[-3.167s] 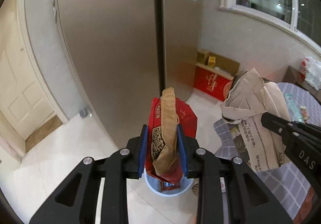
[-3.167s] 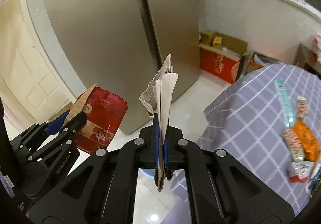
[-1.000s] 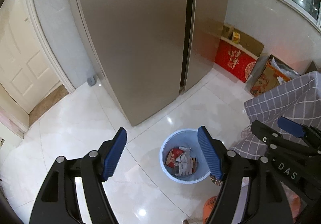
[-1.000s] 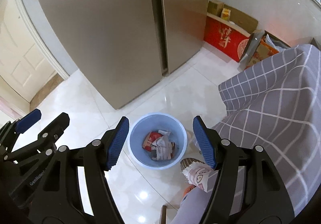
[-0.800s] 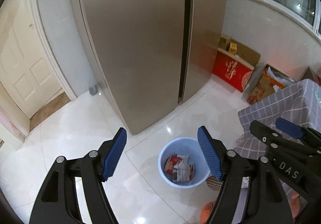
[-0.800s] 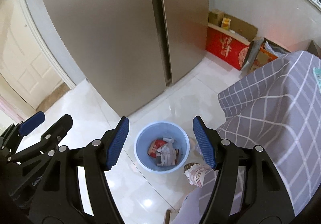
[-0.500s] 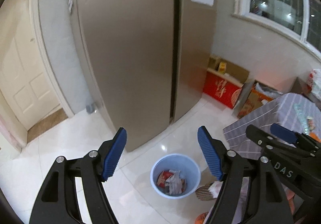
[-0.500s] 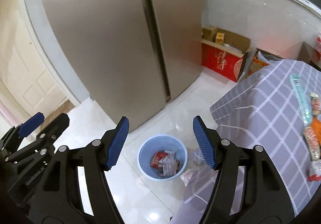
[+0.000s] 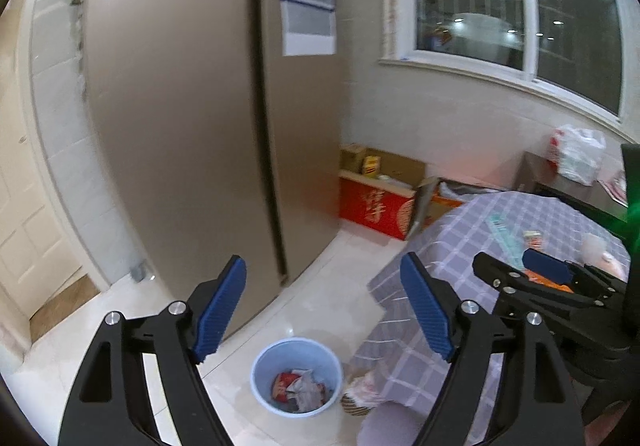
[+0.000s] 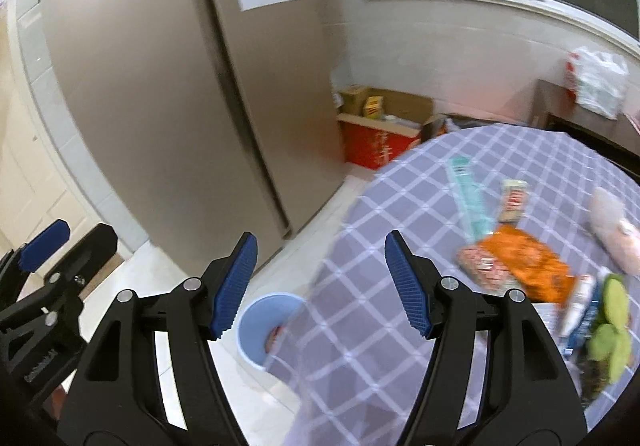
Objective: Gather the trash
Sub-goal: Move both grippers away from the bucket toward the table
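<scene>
A light blue bin (image 9: 297,382) stands on the white floor and holds a red packet and crumpled paper (image 9: 298,392). High above it my left gripper (image 9: 323,310) is empty, its jaws still opening. My right gripper (image 10: 320,282) is open and empty too, over the edge of the checked tablecloth (image 10: 400,286); the bin (image 10: 260,330) shows partly behind that edge. On the cloth lie an orange packet (image 10: 520,258), a long teal wrapper (image 10: 470,198), a small snack bar (image 10: 514,200) and other wrappers (image 10: 580,310). The right gripper (image 9: 548,274) also shows in the left wrist view.
A tall beige fridge (image 9: 192,118) stands behind the bin. Red and cardboard boxes (image 9: 378,198) sit against the wall under a window (image 9: 512,6). A white plastic bag (image 10: 596,78) rests on a dark cabinet. A slippered foot (image 9: 360,394) is beside the bin. A door (image 9: 24,230) is at left.
Both grippers, which had dropped the red packet and paper into the bin, have risen and tilted up. The bin has slid low in both views and the table's wrappers have come into sight.
</scene>
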The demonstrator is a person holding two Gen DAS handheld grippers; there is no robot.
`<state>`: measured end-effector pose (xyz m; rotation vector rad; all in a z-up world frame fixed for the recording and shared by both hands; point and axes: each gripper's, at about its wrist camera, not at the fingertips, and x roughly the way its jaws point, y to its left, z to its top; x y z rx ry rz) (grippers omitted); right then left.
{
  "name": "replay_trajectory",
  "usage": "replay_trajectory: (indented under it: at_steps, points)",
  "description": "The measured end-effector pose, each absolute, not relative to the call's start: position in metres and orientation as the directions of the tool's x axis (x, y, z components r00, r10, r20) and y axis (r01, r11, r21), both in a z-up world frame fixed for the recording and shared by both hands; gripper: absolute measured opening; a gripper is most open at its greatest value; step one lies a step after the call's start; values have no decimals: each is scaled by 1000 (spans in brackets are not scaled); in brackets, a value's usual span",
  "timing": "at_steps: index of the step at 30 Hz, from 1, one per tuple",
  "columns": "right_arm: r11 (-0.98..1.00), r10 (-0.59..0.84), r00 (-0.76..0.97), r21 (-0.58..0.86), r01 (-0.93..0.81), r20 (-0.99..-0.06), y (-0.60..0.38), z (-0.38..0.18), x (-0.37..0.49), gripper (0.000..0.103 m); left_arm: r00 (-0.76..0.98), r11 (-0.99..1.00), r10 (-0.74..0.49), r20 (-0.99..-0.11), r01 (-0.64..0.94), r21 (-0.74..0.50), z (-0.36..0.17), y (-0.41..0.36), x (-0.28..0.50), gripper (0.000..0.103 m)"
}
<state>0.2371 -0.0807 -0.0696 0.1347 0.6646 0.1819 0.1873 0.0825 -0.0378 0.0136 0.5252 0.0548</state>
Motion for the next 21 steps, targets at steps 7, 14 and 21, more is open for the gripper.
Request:
replay_trajectory:
  at_steps: [7,14,21]
  points:
    - [984,114,799,179,-8,-591,-149,-70,221,66,872,996,-57,-487,81,28,-33,20,185,80]
    - [977,5,799,172,124,-602,-209,-78,202,66,833,978,-158,-530,207,33,-50,-42,189,81]
    - [961,-66,774,170,220,-630,-256,-93,189,66,769,946,-253,-586,325,18,-72,-86,190,81]
